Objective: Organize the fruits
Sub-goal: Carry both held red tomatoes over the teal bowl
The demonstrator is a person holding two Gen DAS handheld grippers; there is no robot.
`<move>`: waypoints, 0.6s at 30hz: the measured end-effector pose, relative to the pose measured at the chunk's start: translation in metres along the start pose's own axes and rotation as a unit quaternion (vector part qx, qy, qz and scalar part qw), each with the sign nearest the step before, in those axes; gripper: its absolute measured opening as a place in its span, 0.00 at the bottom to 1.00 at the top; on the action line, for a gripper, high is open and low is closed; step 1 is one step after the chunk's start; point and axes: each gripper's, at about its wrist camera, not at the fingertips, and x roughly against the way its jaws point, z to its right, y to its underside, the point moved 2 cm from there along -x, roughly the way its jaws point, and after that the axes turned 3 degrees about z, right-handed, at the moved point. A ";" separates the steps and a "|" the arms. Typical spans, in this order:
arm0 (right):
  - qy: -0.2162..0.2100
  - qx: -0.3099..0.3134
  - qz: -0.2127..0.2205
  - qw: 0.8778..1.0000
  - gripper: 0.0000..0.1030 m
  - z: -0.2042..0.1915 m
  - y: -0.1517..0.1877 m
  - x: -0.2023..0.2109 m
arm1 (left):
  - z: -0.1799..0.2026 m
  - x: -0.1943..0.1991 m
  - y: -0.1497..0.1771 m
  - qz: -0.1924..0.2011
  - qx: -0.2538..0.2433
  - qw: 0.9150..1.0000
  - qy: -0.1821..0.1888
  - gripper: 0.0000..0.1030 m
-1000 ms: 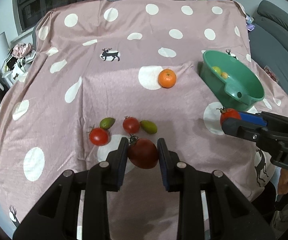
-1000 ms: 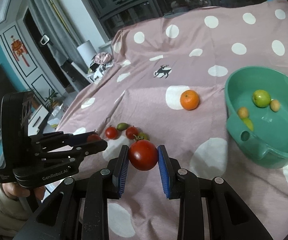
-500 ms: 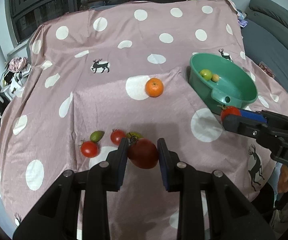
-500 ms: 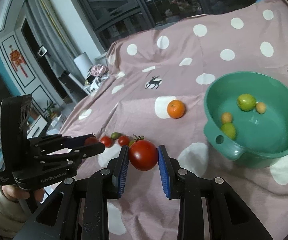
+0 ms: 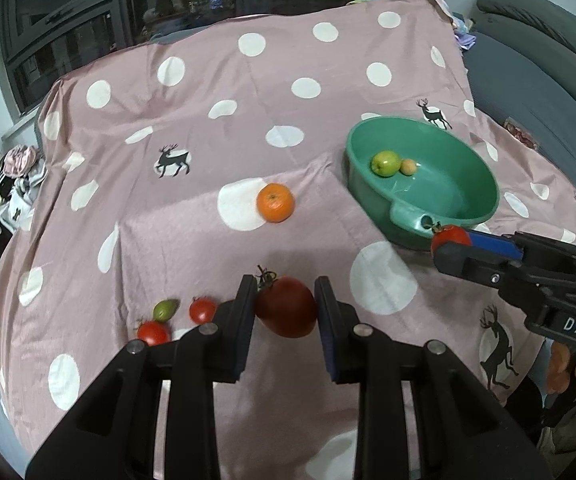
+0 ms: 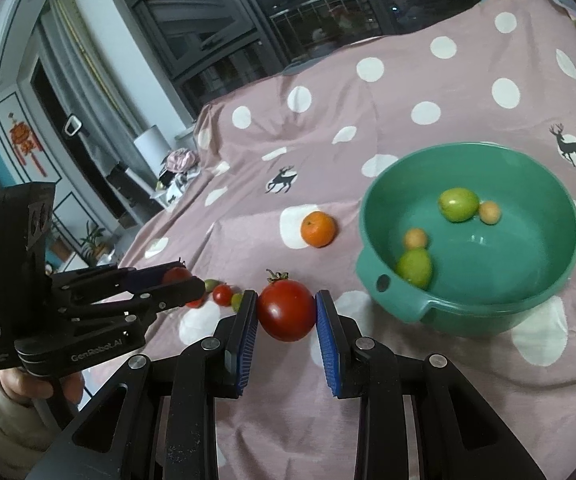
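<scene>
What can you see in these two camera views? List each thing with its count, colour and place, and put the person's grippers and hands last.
Tablecloth: one, pink with white dots and deer, over the table.
Basin: one, green, on the cloth.
Green fruits: two, inside the basin.
Small peach-coloured fruits: two, inside the basin.
Orange: one, on the cloth beside the basin.
Small fruits: red and green, clustered on the cloth; exact count unclear.
Dark red tomato: one, in the left gripper.
Red tomato: one, in the right gripper.
Hands: partly visible.
</scene>
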 end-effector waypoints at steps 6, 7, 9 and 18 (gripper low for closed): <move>0.008 -0.009 0.008 1.000 0.30 0.011 -0.002 0.004 | 0.014 -0.007 -0.012 0.003 -0.016 1.000 0.009 0.28; 0.010 -0.010 0.010 1.000 0.30 0.014 -0.003 0.005 | 0.018 -0.009 -0.014 0.004 -0.021 1.000 0.010 0.28; 0.014 -0.013 0.012 1.000 0.30 0.018 -0.004 0.006 | 0.024 -0.011 -0.018 0.006 -0.027 1.000 0.012 0.28; 0.033 -0.026 0.031 0.999 0.30 0.043 -0.014 0.012 | 0.048 -0.025 -0.044 0.021 -0.050 0.998 0.030 0.28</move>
